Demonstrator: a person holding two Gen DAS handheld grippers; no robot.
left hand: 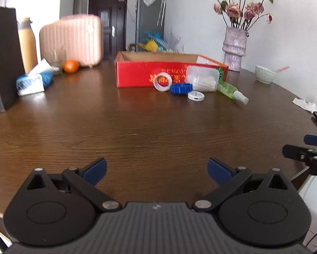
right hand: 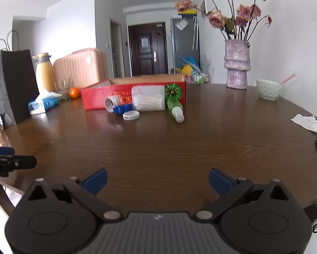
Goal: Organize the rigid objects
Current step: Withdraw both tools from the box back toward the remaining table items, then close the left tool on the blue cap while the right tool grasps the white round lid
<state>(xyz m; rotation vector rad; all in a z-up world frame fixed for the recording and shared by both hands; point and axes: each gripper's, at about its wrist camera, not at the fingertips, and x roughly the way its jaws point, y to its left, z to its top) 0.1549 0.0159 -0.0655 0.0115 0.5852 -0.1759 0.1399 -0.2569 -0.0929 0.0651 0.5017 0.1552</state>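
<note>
Five small rigid things lay bunched against the front wall of the red box (left hand: 137,74), near the far edge of the table (left hand: 137,131) and well apart from both tools. From left to right in the left wrist view they were a white ring (left hand: 163,82) tipped on its side, a blue cap (left hand: 181,88), a white round disc (left hand: 196,95) lying flat, a clear container of swabs (left hand: 202,78) leaning on the box, and a green spray bottle (left hand: 232,91) lying down. The bottle's long axis ran from the box toward the near edge, nozzle nearest the cameras; in the right wrist view it pointed almost straight at the lens.

The left gripper (left hand: 157,170) hovered over the near edge with its blue pads spread wide and nothing between them. The right gripper (right hand: 157,180) hung just beside it, likewise splayed and empty.

The cluster lay ahead and slightly right of the left tool, ahead and slightly left of the right one. Neither seemed clearly nearer, though the bottle (right hand: 175,105) lined up better with the right.
</note>
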